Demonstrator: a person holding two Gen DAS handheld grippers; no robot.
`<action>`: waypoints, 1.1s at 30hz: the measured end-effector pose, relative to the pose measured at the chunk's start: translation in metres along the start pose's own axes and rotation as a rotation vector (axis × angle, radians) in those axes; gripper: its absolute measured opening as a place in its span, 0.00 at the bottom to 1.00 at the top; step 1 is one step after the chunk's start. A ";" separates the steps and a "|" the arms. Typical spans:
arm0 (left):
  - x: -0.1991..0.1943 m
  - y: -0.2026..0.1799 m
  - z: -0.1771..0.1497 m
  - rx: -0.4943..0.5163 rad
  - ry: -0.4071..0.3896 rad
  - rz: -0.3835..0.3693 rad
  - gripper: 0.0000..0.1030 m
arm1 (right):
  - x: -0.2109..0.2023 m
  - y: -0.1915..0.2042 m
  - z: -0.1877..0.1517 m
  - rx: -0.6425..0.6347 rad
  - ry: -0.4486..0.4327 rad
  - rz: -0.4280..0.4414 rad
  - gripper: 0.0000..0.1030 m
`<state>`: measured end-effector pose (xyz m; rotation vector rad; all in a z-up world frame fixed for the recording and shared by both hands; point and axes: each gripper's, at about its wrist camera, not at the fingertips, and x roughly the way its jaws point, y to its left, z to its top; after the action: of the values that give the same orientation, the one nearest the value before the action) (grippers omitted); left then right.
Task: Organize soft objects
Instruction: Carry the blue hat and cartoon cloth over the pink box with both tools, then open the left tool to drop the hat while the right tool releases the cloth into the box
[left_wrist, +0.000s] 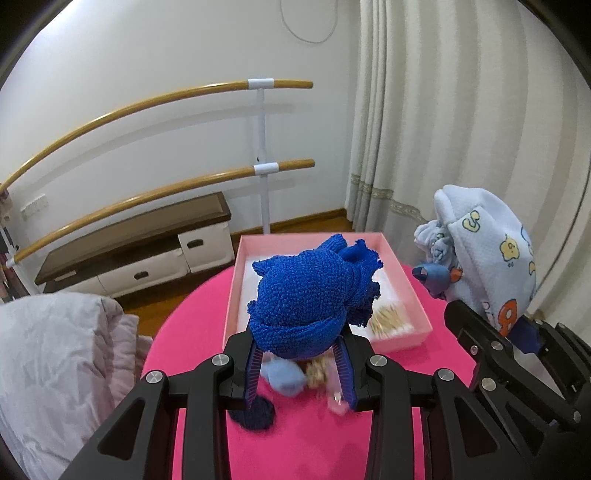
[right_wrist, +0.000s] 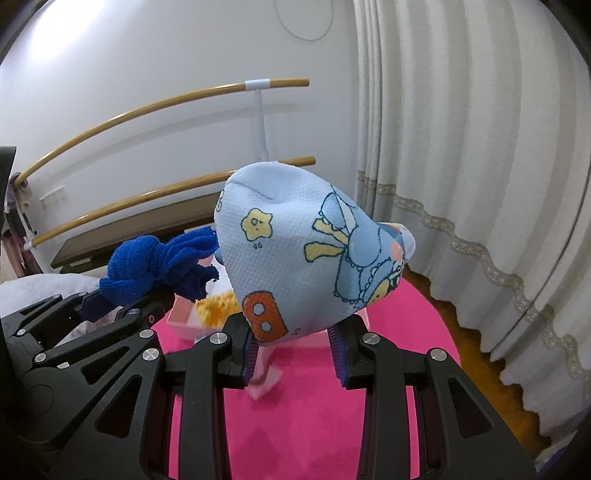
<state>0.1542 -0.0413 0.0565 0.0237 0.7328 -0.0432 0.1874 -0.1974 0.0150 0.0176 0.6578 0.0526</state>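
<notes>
Two grippers: both raised side by side over the round pink bench (left_wrist: 192, 332), each angled downward and carrying a bundle.
Left gripper (left_wrist: 300, 363): jaws pinch the royal-blue knitted cloth bundle (left_wrist: 306, 295), held above the near end of the shallow pink cardboard box (left_wrist: 413, 291).
Right gripper (right_wrist: 295, 345): jaws clamp the pale-blue cartoon-print fabric bundle (right_wrist: 306, 254), lifted clear of the bench, just right of the box.
Box contents: a bunch of cotton swabs (left_wrist: 388, 321).
Bench surface: a small light-blue soft piece (left_wrist: 286, 378) lies under the left gripper.
</notes>
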 end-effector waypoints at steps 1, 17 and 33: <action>0.008 -0.002 0.010 0.001 0.002 0.005 0.32 | 0.006 0.000 0.007 -0.003 0.003 -0.004 0.29; 0.201 -0.002 0.145 -0.035 0.233 -0.027 0.32 | 0.139 -0.016 0.068 0.017 0.203 0.024 0.30; 0.351 0.009 0.199 -0.062 0.390 -0.002 0.34 | 0.230 -0.029 0.063 0.032 0.367 0.015 0.38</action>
<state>0.5479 -0.0505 -0.0308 -0.0289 1.1241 -0.0176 0.4090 -0.2142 -0.0767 0.0450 1.0250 0.0604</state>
